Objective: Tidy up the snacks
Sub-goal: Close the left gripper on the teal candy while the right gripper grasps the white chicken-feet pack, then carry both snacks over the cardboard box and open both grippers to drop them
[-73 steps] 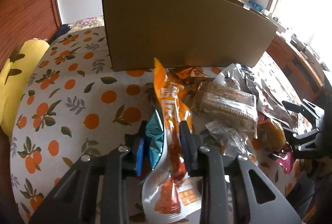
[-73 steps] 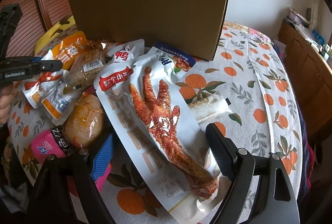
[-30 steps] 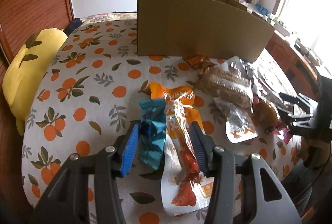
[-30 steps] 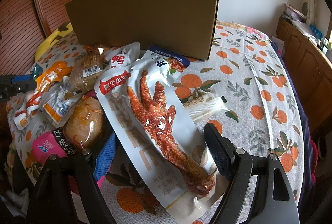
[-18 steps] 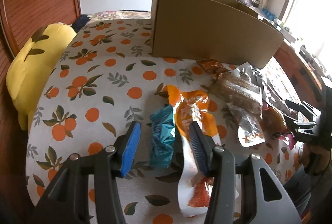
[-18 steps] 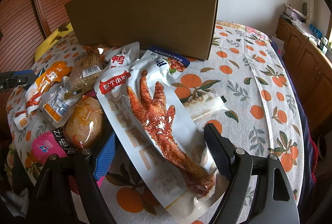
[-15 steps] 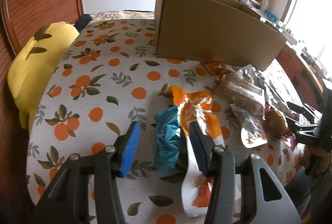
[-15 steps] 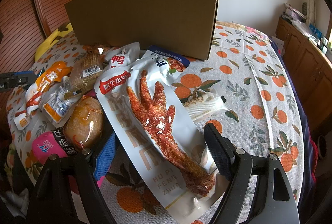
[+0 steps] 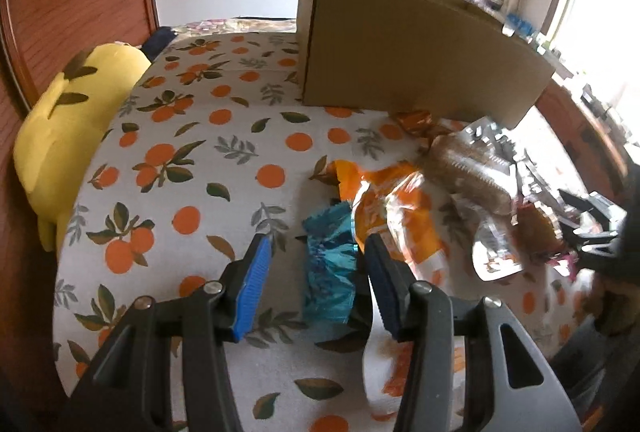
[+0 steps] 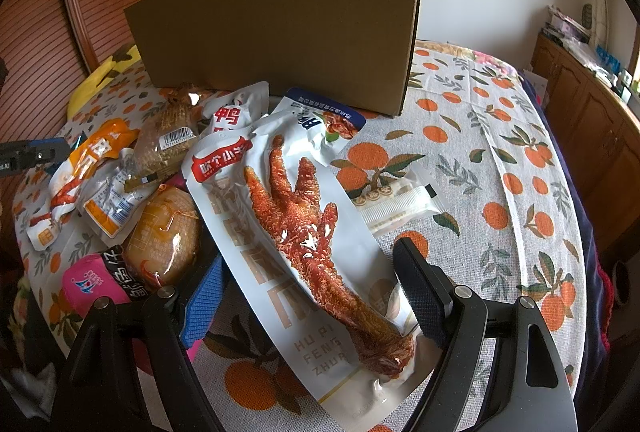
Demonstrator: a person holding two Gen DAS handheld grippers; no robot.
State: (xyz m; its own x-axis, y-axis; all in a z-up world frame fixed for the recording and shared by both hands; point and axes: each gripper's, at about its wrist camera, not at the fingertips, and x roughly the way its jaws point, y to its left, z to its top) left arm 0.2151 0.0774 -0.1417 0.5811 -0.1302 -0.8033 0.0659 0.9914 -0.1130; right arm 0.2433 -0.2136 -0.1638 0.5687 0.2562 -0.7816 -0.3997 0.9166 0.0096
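- Our left gripper stands parted above the orange-print cloth (spread over a bed, it seems); nothing is clamped between its blue pads.
- A teal snack packet lies on the cloth between those pads, nearer the right one; we cannot tell whether it touches.
- An orange snack pouch lies just beside the teal packet, partly under the right finger.
- Past it sit a brown wafer pack and a clear sachet, close together.
- The cardboard box stands upright at the far side of the cloth, with the snack pile right in front of it.
- A yellow plush pillow rests at the bed's left edge.
- Our right gripper is spread wide and holds nothing; a large white chicken-foot pouch lies lengthwise between its fingers.
- Left of that pouch we see a round amber-wrapped snack and a pink packet beside the left finger.
- A small clear-wrapped stick pack lies just to the right of the pouch.
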